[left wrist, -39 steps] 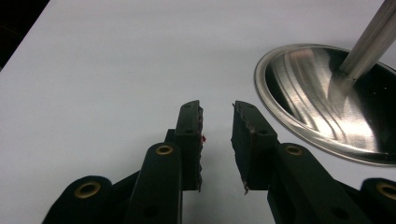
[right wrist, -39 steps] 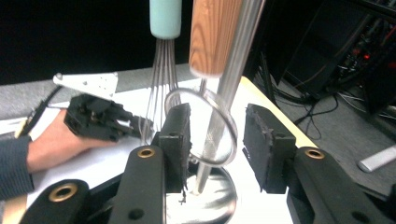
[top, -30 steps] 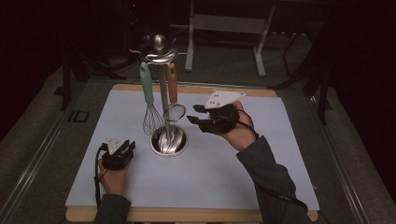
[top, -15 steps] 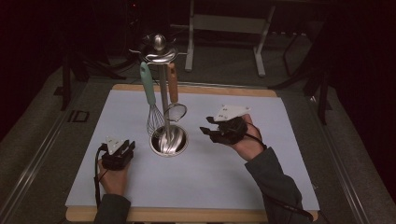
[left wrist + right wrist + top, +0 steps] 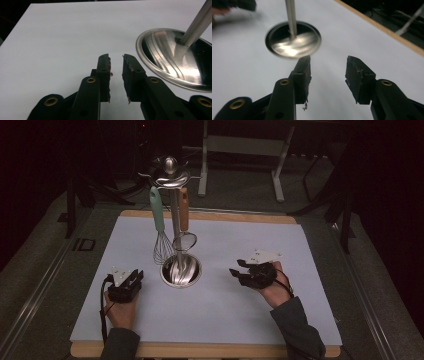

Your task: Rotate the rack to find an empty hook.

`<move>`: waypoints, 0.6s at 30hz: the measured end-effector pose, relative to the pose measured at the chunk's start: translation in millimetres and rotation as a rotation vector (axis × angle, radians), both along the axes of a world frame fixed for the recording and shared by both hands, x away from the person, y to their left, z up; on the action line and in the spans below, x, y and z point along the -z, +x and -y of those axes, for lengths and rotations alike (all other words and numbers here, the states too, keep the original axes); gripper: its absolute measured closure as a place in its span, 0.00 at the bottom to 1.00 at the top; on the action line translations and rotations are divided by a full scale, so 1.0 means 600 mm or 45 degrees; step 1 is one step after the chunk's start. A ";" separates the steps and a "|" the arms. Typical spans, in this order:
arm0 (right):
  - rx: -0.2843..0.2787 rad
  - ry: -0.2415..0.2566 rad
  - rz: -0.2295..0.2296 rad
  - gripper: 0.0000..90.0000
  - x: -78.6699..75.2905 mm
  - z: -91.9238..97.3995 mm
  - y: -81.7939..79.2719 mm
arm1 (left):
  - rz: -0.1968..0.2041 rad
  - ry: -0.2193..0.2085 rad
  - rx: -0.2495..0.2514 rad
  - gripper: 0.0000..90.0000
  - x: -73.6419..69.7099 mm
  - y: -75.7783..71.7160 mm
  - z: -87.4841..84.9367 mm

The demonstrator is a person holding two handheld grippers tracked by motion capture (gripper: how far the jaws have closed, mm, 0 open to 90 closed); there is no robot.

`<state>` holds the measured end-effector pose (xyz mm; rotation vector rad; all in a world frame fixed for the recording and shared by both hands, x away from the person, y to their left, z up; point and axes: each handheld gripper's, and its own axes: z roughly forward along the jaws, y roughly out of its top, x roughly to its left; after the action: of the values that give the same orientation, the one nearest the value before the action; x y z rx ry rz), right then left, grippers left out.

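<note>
A steel utensil stand [image 5: 172, 175] rises from its round base [image 5: 181, 270] in the middle of the white mat. A whisk with a green handle [image 5: 158, 220] and a small strainer with a brown handle [image 5: 184, 227] hang from it. My left gripper [image 5: 136, 276] rests on the mat left of the base [image 5: 175, 57]. Its jaws [image 5: 116, 60] have just been closing and stand open a narrow gap apart with nothing between them. My right gripper [image 5: 239, 271] sits low over the mat right of the base [image 5: 293, 40]. Its jaws [image 5: 328, 63] have just been opening, also with nothing between them.
The white mat [image 5: 250, 245] covers a wooden board [image 5: 210, 216] whose edge shows at the back and front. Dark metal stands and a table frame [image 5: 240, 150] are behind the board. A rail [image 5: 45, 270] runs along the left side.
My right hand has come down and to the right, away from the hanging strainer, to just above the mat. The left hand has stayed in place.
</note>
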<state>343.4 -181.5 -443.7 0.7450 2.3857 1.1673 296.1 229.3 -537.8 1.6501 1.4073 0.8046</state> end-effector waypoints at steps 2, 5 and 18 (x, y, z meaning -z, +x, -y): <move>0.022 -0.002 -0.012 0.61 0.013 0.010 -0.004 | 0.005 0.004 0.000 0.87 0.000 0.000 0.001; 0.052 -0.004 -0.022 0.61 0.028 0.025 -0.010 | 0.011 0.012 -0.002 0.89 -0.001 -0.001 0.001; 0.138 0.045 -0.110 0.60 0.070 0.062 -0.011 | 0.058 -0.062 0.006 1.00 -0.009 -0.006 0.001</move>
<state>337.0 -218.8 -485.4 0.9419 2.3662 1.1576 292.3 228.6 -532.3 1.5887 1.3804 0.7943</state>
